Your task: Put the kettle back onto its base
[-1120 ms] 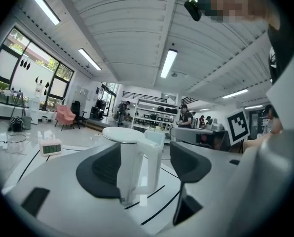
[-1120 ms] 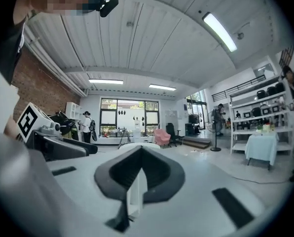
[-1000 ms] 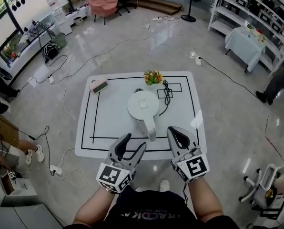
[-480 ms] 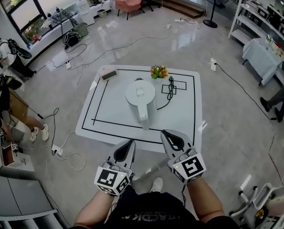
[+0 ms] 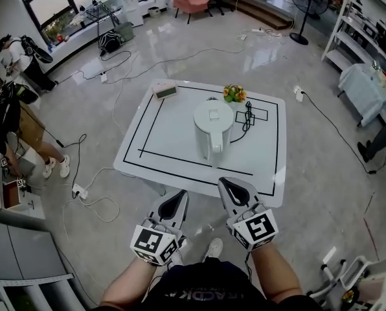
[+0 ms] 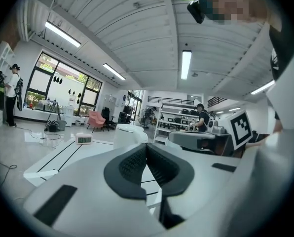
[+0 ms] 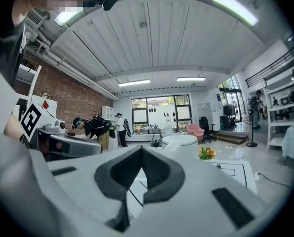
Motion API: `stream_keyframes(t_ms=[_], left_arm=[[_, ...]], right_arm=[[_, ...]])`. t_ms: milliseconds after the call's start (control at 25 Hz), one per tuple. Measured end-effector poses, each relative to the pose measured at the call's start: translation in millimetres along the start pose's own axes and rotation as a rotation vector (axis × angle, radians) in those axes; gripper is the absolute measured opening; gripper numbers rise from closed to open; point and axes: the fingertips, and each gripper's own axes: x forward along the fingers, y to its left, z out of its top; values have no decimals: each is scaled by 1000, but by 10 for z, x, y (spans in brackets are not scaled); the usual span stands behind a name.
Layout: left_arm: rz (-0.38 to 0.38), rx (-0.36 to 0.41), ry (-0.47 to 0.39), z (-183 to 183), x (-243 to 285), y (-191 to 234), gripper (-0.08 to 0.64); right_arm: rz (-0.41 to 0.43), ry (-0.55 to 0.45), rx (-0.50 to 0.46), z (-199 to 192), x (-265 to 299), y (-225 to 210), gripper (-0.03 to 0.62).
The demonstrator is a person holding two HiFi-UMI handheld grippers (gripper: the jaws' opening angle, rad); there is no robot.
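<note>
A white kettle (image 5: 214, 127) stands upright in the middle of the white table (image 5: 180, 154), its handle (image 5: 215, 149) turned toward me. A black cord (image 5: 247, 118) runs out from beside it; what it stands on is hidden beneath it. Both grippers hover over the floor, short of the table's near edge. My left gripper (image 5: 178, 198) is shut and holds nothing. My right gripper (image 5: 229, 186) is shut and empty too. In the left gripper view the kettle (image 6: 129, 134) rises beyond the closed left gripper (image 6: 147, 149). In the right gripper view the kettle (image 7: 179, 140) shows past the closed right gripper (image 7: 141, 156).
A small bunch of flowers (image 5: 234, 93) and a digital clock (image 5: 165, 91) sit at the table's far edge. Cables and a power strip (image 5: 80, 191) lie on the floor at left, with people (image 5: 11, 54) beyond. Shelves (image 5: 364, 24) line the right side.
The left gripper's jaws, open near the kettle's handle a second ago, have closed on nothing. Both grippers have drawn back from the table's near edge.
</note>
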Motion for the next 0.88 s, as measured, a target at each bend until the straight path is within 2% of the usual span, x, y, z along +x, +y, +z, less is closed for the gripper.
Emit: stream_keyframes(t_ms=[160,320,520,880], left_arm=[[-34,-9,1,-14,-113,111,3],[-83,-6,-6,34,-174,173,3],[-165,6,-5,39,-231,116,3],[-245,4,-3,3,-477,2,3]], right_arm=[[-18,8,-16,18,77,242,0],[-79,8,-6,34,48,375,0],[-178,24,-3,2,-136,452,0],[-277,41,-18,-42,-413,697,0]])
